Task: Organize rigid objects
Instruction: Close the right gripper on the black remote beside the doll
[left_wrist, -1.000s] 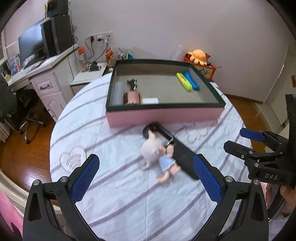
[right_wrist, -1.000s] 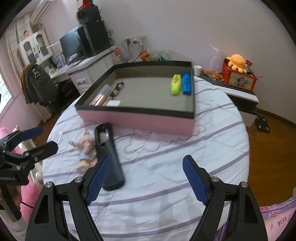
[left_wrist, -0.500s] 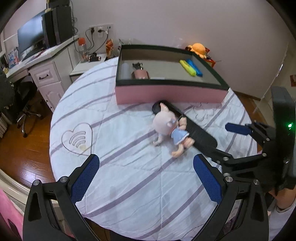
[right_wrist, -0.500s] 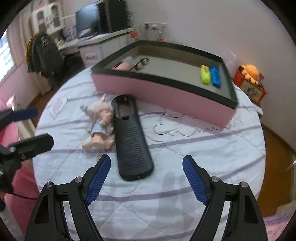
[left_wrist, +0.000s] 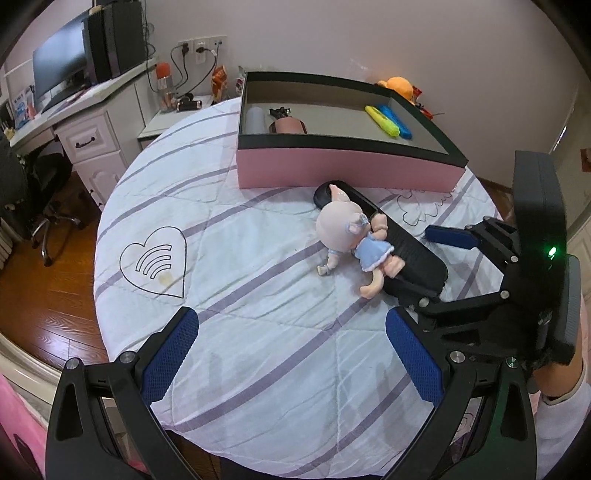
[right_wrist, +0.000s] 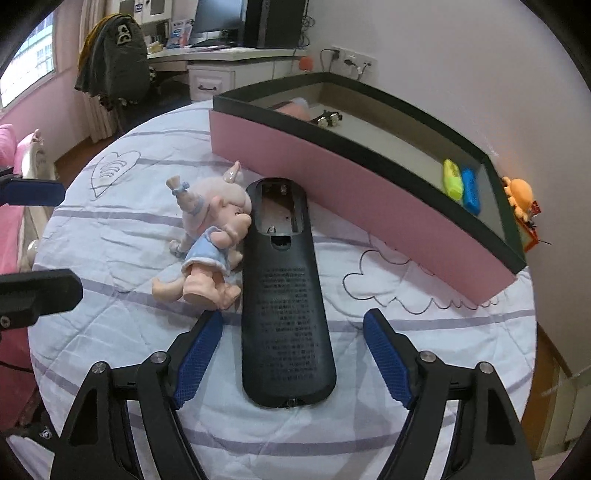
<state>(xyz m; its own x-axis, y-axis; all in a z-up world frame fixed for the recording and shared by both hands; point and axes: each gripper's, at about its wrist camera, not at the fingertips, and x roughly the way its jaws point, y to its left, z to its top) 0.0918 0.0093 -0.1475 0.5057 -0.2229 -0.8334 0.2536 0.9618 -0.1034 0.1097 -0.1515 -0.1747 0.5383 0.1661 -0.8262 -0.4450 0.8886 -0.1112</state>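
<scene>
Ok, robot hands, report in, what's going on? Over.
Right gripper open, just closing, fingers straddling the long black plastic remote. Left gripper open, empty. Pink pig doll in blue dress leans against remote.

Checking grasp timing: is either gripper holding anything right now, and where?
Nothing is held. The right gripper straddles the black remote's near end, jaws just closing, pads not touching. The left gripper is open over bare cloth.

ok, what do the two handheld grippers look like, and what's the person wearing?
Both the left gripper and the right gripper have black angular frames with silver screws and blue textured pads. The right one's body shows a lit green LED. The person wears a white sleeve.
</scene>
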